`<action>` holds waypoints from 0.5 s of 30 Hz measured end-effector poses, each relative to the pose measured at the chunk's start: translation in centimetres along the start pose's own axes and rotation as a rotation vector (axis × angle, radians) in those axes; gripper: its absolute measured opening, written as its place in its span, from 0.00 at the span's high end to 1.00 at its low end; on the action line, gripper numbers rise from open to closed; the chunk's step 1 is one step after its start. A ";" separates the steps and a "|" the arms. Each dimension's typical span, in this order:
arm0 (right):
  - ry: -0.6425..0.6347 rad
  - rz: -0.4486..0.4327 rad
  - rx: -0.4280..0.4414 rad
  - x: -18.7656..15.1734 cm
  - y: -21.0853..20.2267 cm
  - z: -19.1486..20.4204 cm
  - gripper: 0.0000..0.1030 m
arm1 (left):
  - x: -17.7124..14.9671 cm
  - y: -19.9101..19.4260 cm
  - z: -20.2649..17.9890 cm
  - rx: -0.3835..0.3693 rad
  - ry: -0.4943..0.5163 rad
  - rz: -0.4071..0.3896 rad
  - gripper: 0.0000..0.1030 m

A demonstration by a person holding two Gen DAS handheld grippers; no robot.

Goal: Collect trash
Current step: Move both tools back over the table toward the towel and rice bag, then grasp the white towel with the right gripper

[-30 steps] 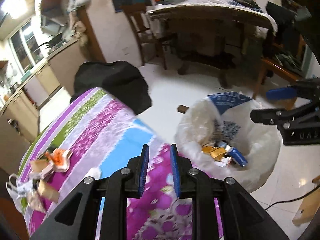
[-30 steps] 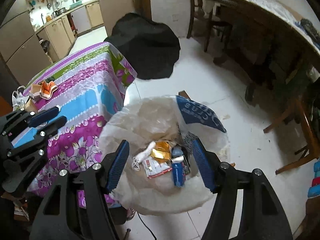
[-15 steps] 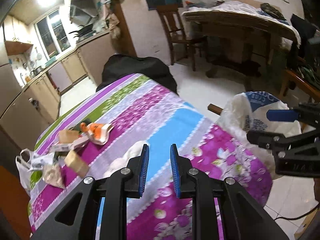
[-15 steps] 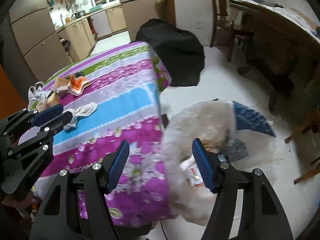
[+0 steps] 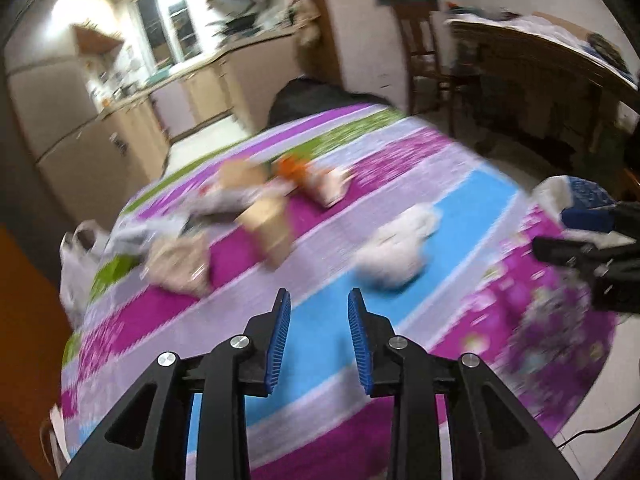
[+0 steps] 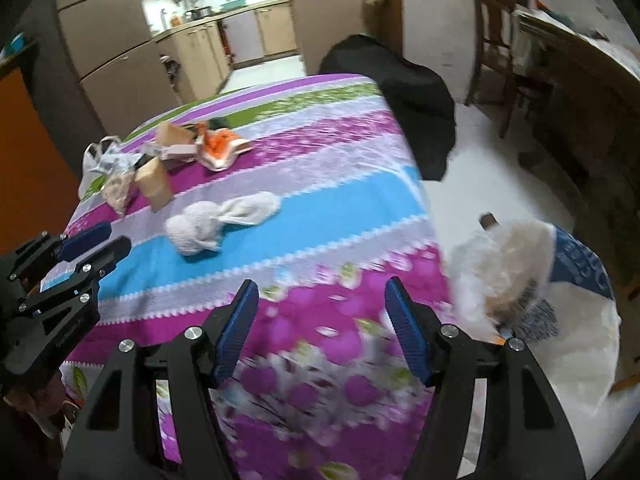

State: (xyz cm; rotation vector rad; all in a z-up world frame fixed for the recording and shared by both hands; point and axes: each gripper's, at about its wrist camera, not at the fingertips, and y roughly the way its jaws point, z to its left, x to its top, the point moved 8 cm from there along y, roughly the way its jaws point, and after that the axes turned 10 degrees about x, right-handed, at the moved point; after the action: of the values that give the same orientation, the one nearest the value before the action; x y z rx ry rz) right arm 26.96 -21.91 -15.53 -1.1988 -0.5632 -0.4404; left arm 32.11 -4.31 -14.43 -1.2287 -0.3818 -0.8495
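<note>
Two sets of tongs are in my view, both empty. My left tongs [image 5: 318, 334] stand at a narrow gap; the jaws have just been opening, with nothing between them, only the striped cloth below. My right tongs [image 6: 322, 330] stand wide and bare, hanging over the flowered end of the desk [image 6: 344, 184].

Just ahead of the left tongs lies a white crumpled wad [image 6: 218, 220], probably tissue or a thin rag, on the blue stripe. I judge it light, soft and easily squashed, so it should give under the pads; I would pinch it across the thicker rounded lump, not the flat tail, which could slip out.

Farther back, near the far left edge of the desk, sits a cluster: a small brown carton [image 6: 154, 184], an orange-and-white wrapper [image 6: 220, 148], and crumpled plastic beside it. The carton looks stiff and light, best taken across its narrow sides. The wrapper looks slick and flimsy.

Off the desk's right side, on the floor, the white trash bag [image 6: 540, 280] stands open.
</note>
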 end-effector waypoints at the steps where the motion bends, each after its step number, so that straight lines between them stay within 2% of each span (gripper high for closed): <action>1: -0.008 -0.003 0.005 0.2 0.4 0.5 0.35 | -0.8 0.4 1.3 0.017 -0.021 0.016 0.70; 5: -0.037 -0.006 0.038 0.8 2.4 3.0 0.28 | -3.6 1.9 6.2 0.068 -0.121 0.083 0.70; 10: -0.041 -0.009 0.070 2.1 5.3 6.4 0.26 | -4.8 2.6 8.9 0.098 -0.185 0.109 0.70; 15: -0.081 0.012 0.000 2.9 7.5 8.0 0.27 | -5.1 3.2 10.4 0.097 -0.208 0.105 0.70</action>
State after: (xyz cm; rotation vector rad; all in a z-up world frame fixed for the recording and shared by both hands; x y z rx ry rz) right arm 32.31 -12.01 -17.27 -1.2237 -0.6247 -0.3830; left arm 33.05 7.50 -16.60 -1.2396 -0.5152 -0.6080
